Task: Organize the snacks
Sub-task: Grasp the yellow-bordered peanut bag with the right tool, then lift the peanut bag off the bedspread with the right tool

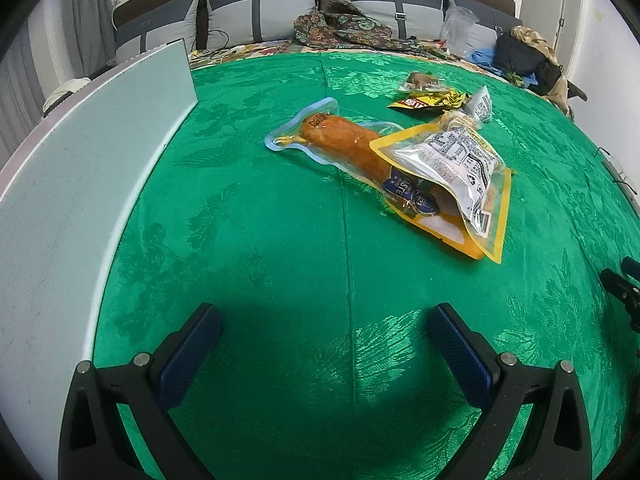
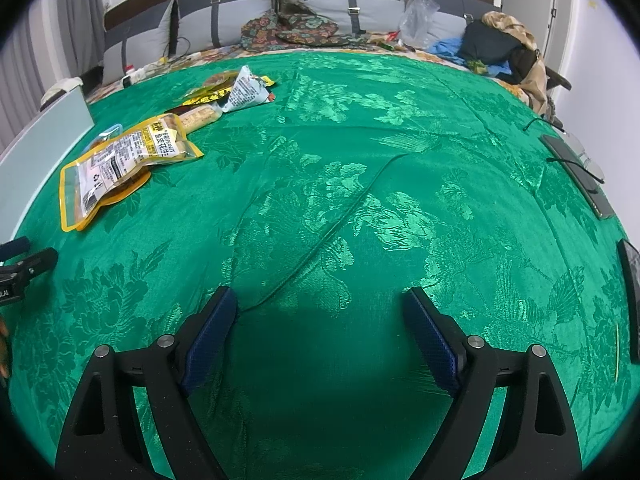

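Two views, left wrist first, places given from the sausage pack.

Left wrist view
- Left gripper [image 1: 326,354]: jaws spread wide, nothing between them, only green cloth [image 1: 256,248] under the blue pads.
- Sausage pack [image 1: 340,140]: clear-edged pouch with an orange sausage inside, lying flat on the cloth, well beyond the gripper.
- Peanut pack [image 1: 460,168]: yellow-edged bag with a printed white back, lying across the near end of the sausage pack and touching it.
- Small snacks [image 1: 436,98]: a loose cluster of wrappers behind the sausage pack, toward the cushions [image 1: 256,16].
- White panel [image 1: 80,168]: left of the sausage pack, along the edge of the cloth.
- Right gripper [image 1: 622,286]: only a dark part shows at the right edge of this view.

Right wrist view
- Right gripper [image 2: 324,332]: jaws standing wide apart, empty, above bare cloth [image 2: 360,200].
- Peanut pack [image 2: 120,160]: far left, covering most of the sausage pack, of which only a blue-edged corner [image 2: 108,130] peeks out behind.
- Small snacks [image 2: 232,92]: beyond and right of the sausage pack.
- Dark flat devices [image 2: 580,176]: on the opposite side of the cloth from the sausage pack.
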A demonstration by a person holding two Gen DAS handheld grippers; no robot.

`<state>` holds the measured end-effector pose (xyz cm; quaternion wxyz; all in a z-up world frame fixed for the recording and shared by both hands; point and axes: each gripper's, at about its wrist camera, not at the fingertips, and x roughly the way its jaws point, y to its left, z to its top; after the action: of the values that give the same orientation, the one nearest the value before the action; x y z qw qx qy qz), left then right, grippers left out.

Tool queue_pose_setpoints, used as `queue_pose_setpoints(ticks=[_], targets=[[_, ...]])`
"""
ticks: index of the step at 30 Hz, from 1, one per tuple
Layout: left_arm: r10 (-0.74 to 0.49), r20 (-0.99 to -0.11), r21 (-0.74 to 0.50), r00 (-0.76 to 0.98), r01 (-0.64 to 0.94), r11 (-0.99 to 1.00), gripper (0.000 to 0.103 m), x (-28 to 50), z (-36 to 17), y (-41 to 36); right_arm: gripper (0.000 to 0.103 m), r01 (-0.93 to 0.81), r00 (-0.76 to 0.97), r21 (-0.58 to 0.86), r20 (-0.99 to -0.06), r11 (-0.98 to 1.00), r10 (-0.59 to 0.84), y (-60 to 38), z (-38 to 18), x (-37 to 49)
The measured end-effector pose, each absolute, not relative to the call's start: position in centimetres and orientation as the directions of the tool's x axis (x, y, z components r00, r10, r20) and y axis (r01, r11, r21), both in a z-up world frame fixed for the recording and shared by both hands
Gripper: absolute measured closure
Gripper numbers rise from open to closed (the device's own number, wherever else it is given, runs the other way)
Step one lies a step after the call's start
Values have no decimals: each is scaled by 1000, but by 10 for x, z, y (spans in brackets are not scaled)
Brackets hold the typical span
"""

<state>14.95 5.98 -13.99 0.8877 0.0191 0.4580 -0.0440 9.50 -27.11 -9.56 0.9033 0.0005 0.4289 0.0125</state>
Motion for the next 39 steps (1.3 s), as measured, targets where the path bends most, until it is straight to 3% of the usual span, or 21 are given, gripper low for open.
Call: queue_pose_setpoints(ticks=[8,11,13,16,19,24,27,30,33,35,39], targets=[[-60,-815,-5,577,95,995,0,150,-140,59,14,-31,625,12,-780,999,29,-271,-95,96],[-61,-815,-7,577,95,995,0,150,-140,59,15,-7,511,31,-859,999,30,-273,-89,117],[-61,-815,-6,577,95,995,0,150,-140,59,15,114,433,202,-891,973,134,-280,-80,138],[-60,-815,-6,577,95,995,0,149,-140,60,15,274,389,468,-853,840,348,-271,-74,167],[-60,-815,-6,577,95,995,0,149,-140,60,16,322,352,557,-821,766,449,-231,-74,202],[-60,-814,-6,577,95,995,0,150,-140,59,16,299,341,508,-848,808,407,-161,-70,247],[-60,-814,-6,577,95,995,0,149,-140,59,14,218,279,353,-916,910,288,-121,-80,264],[-60,-814,-6,577,94,996,0,150,-140,59,16,73,330,226,-925,971,191,-102,-80,261],[-60,-814,-6,577,94,996,0,150,-141,59,29,-7,364,239,-904,971,225,-111,-80,251],[-60,-814,-6,577,94,996,0,150,-140,60,43,-33,373,237,-898,971,232,-128,-78,241],[-60,-814,-6,578,94,996,0,150,-141,59,48,-83,361,253,-894,964,266,-173,-79,230]])
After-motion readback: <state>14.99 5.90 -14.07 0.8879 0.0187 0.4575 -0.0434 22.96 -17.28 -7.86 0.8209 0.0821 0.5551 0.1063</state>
